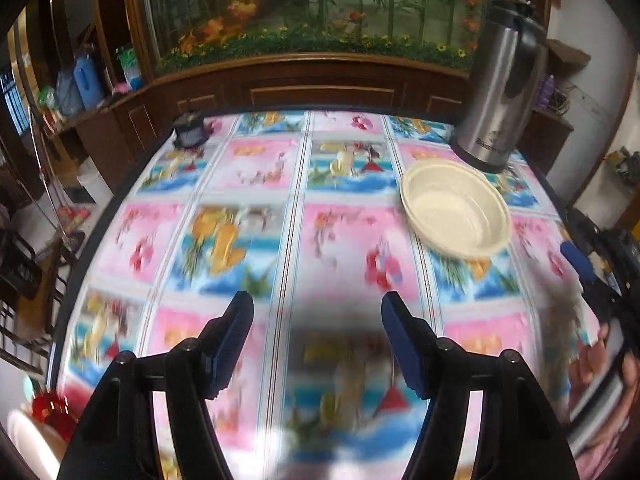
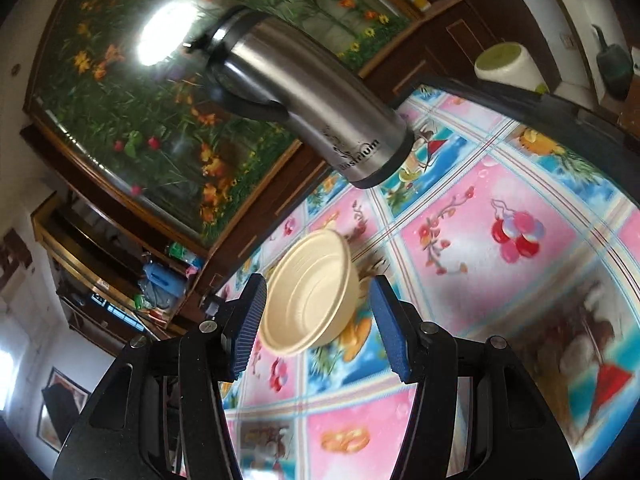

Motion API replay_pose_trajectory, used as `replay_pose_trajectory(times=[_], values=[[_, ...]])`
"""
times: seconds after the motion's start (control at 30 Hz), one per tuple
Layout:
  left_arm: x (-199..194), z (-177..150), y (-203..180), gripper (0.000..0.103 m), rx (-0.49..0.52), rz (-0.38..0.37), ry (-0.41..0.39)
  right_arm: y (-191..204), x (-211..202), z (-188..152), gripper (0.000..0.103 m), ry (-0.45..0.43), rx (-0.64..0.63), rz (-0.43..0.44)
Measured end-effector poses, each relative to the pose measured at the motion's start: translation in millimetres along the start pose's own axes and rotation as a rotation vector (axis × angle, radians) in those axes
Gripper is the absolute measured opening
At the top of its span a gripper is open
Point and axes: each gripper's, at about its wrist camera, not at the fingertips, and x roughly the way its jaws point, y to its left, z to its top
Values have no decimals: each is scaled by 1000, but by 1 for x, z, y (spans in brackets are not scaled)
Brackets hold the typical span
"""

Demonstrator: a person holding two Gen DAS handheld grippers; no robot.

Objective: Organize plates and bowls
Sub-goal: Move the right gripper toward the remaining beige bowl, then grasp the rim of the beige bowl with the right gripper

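Your left tongs [image 1: 318,340] and right tongs [image 2: 318,328] both stood open, holding nothing. The cream bowl [image 1: 456,212] sat near the tabletop's [image 1: 280,216] far edge, just beside a steel flask [image 1: 500,92].

The cream round plastic bowl [image 1: 456,216] looks smooth and matt. The tall brushed-steel flask [image 1: 500,92] shines. The flowered plastic tablecloth [image 1: 240,240] is glossy.

Daylit fisheye views, edges curved and vignetted; tablecloth [image 1: 320,240] motion-blurred near the tongs; window glare on the glass panel [image 2: 160,36] beyond them
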Motion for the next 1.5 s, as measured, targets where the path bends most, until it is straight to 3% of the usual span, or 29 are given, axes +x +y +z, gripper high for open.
replay_pose_trajectory(times=[0.13,0.3,0.5,0.57,0.97,1.03,1.13,1.27,1.37,1.43,1.5], values=[[24,30,-13,67,-23,-32,21,-8,36,10,54,93,47,4],[60,54,-16,67,-112,-76,81,-9,60,14,54,149,70,3],[78,63,-33,67,-84,-69,84,-7,75,14,54,178,72,6],[87,65,-36,67,-104,-81,104,-8,84,12,54,209,69,-45],[106,62,-64,66,-113,-147,161,-19,85,13,54,217,134,-3],[105,61,-65,64,-117,-152,157,-17,84,13,50,209,127,-4],[105,60,-68,47,-104,-158,163,-15,89,12,44,220,121,-1],[107,58,-72,37,-98,-161,173,-13,94,8,39,232,110,-10],[109,57,-72,35,-101,-164,177,-14,94,8,39,227,115,-16],[110,57,-73,34,-98,-161,176,-15,94,8,31,228,110,-30],[111,57,-73,27,-96,-162,179,-16,97,7,31,237,111,-40]])
